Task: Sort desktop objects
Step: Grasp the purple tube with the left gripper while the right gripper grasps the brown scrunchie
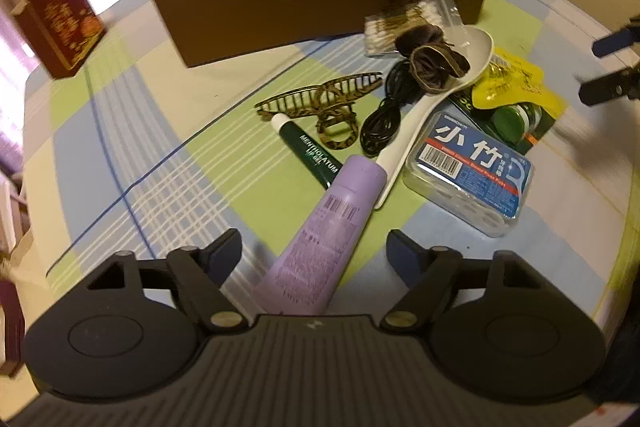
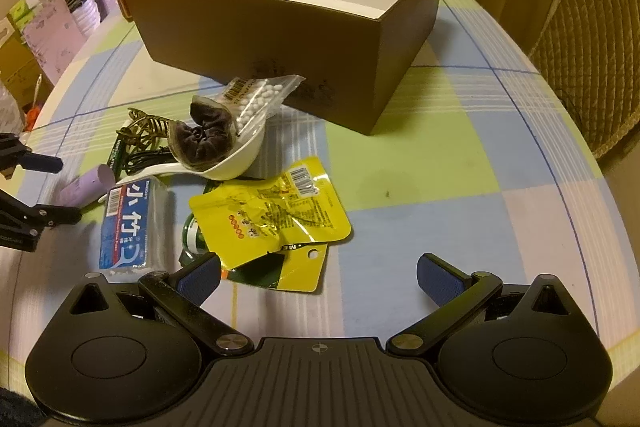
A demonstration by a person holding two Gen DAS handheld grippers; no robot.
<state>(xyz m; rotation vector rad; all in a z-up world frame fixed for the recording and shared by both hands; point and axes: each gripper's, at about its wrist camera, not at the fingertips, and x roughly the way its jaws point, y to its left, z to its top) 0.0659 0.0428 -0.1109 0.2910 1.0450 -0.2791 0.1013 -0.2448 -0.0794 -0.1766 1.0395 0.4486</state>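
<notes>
L gripper [image 1: 314, 251] sits low over the purple tube [image 1: 320, 235], jaws apart w/ the tube's lower half lying between them. Neither pad touches it, gap shows on both sides, so nothing held. R gripper [image 2: 318, 275] hangs jaws wide over the yellow snack packet [image 2: 272, 215], left pad just over the packet's near corner, right pad over bare cloth. Also holding nothing.

Clutter lies in one heap on the checked tablecloth [image 1: 168, 147], in front of the brown box [image 2: 280, 27]. Box is open-topped, white inside; what can be seen of the inside looks bare (floor only partly in view).

Heap, from L wrist view:
- purple tube, cap end resting against the white spoon [image 1: 436, 99] handle
- green lip gel tube [image 1: 308, 151] just left of the purple cap, partly under it
- tortoiseshell hair claw [image 1: 320, 103] touching the lip gel's white cap
- black cable [image 1: 384, 119] coiled btwn claw and spoon
- brown scrunchie [image 1: 432, 59] sitting in the spoon's bowl
- cotton swab bag [image 1: 408, 23] behind the scrunchie, leaning at the box wall
- clear floss pick box [image 1: 472, 171] w/ blue label, right of the spoon handle
- green round item on a card [image 1: 516, 123] half under the yellow packet, beyond the floss box

Red tin [image 1: 60, 23] stands upright, well apart to the left of the box. A chair w/ a quilted cover [image 2: 588, 59] stands at the table's right edge.
</notes>
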